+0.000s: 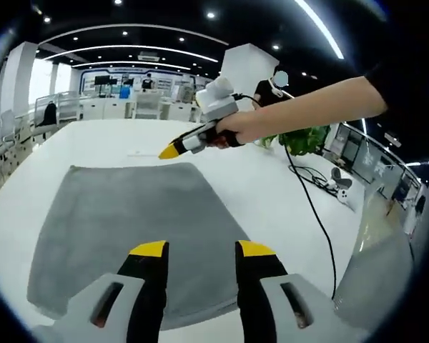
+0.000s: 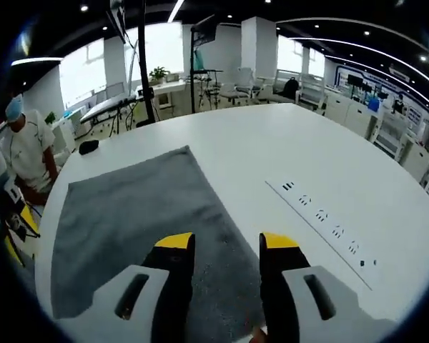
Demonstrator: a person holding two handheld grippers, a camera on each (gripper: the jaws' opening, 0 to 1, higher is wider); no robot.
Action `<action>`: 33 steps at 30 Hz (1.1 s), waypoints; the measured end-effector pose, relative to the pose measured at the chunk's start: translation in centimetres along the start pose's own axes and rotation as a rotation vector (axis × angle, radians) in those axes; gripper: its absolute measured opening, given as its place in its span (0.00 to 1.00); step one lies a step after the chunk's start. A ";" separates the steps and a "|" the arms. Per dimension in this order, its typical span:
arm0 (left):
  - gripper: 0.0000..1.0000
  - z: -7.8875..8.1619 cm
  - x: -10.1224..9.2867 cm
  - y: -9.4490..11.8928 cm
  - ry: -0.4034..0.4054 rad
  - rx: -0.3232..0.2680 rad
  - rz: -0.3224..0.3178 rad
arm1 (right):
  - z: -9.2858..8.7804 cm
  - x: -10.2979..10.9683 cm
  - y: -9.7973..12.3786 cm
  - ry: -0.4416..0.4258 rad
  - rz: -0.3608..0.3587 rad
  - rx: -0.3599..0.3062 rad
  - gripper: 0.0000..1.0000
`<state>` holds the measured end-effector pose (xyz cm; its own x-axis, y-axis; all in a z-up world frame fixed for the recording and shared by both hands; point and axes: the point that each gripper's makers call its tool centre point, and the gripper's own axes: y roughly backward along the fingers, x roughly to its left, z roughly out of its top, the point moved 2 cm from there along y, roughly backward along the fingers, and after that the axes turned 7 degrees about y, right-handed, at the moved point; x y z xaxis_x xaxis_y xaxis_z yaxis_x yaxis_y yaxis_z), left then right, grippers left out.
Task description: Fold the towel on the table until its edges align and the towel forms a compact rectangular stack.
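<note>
The left tongs point(image 1: 200, 249) stand with jaws apart over the near edge of the grey towel point(image 1: 129, 229), holding nothing. The right tongs point(image 2: 227, 241) are also spread and empty, above the towel's edge. The towel lies flat and unfolded on the white desk point(image 1: 272, 193); a hand point(image 1: 239, 128) holds the right tongs beyond its far edge.

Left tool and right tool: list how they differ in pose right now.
The left tool is over the towel's near edge; the right tool is above its far edge. The left tool points along the table; the right tool points back across it. Both are open, yellow-tipped, holding nothing.
</note>
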<state>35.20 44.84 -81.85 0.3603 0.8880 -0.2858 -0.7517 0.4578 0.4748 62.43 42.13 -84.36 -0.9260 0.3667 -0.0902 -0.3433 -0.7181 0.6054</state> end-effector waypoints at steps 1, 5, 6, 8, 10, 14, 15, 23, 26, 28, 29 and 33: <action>0.41 -0.2 -0.4 -0.3 -0.010 0.012 -0.009 | -0.2 -0.1 0.2 -0.003 -0.002 0.002 0.36; 0.43 -0.9 -1.5 -1.1 -0.046 0.048 -0.018 | -0.8 -0.5 0.7 -0.013 -0.012 0.005 0.36; 0.43 -1.1 -2.0 -1.2 -0.054 0.059 -0.030 | -1.2 -0.6 1.0 -0.015 -0.014 0.005 0.36; 0.43 -1.6 -2.8 -1.6 -0.067 0.077 -0.051 | -1.8 -0.9 1.1 -0.020 -0.019 0.011 0.36; 0.43 -2.0 -3.4 -1.9 -0.075 0.091 -0.068 | -2.4 -1.2 1.4 -0.033 -0.027 0.019 0.36; 0.42 -2.6 -4.6 -2.5 -0.119 0.108 -0.089 | -3.2 -2.0 1.9 -0.054 -0.048 0.028 0.36; 0.41 -2.6 -4.7 -2.6 -0.124 0.109 -0.092 | -3.2 -2.0 2.0 -0.056 -0.050 0.028 0.36; 0.41 -3.1 -4.8 -3.5 -0.147 0.137 -0.123 | -4.8 -2.4 2.4 -0.065 -0.082 0.048 0.36; 0.41 -3.2 -5.1 -3.7 -0.155 0.144 -0.136 | -5.7 -3.0 2.4 -0.093 -0.103 0.049 0.36; 0.40 -3.6 -5.4 -3.8 -0.165 0.163 -0.147 | -6.1 -3.0 2.5 -0.133 -0.105 0.044 0.36; 0.39 -3.8 -5.5 -3.8 -0.164 0.169 -0.151 | -6.2 -3.1 2.5 -0.139 -0.106 0.044 0.36; 0.32 -4.9 -6.5 -3.7 -0.174 0.199 -0.185 | -6.5 -3.2 2.6 -0.151 -0.112 0.051 0.34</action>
<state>32.94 37.16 -85.81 0.5822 0.7755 -0.2441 -0.5481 0.5961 0.5867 63.42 35.21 -87.65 -0.8472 0.5297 -0.0417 -0.4305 -0.6383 0.6382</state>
